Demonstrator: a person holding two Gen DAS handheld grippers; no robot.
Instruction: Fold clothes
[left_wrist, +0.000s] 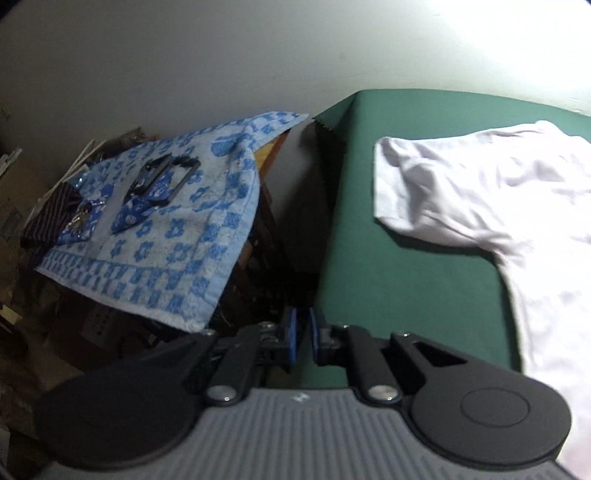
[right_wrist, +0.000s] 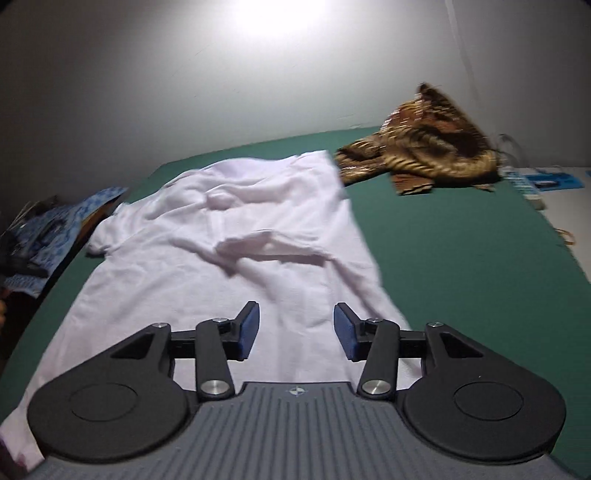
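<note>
On the green table (right_wrist: 461, 258) lies a white T-shirt (right_wrist: 229, 236), rumpled, its near hem cut off behind the right gripper (right_wrist: 295, 328), whose fingers are spread wide above the cloth, holding nothing. Only the right view shows a brown patterned garment (right_wrist: 424, 158) beyond the shirt. The left gripper (left_wrist: 302, 339) is nearly clenched, empty, at the table's edge beside a blue towel (left_wrist: 166, 229); the clutter beneath it is too dark to make out.

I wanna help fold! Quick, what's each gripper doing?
Left gripper: shut, holding nothing, off the crumpled white cotton T-shirt.
Right gripper: open, empty, over it.
</note>
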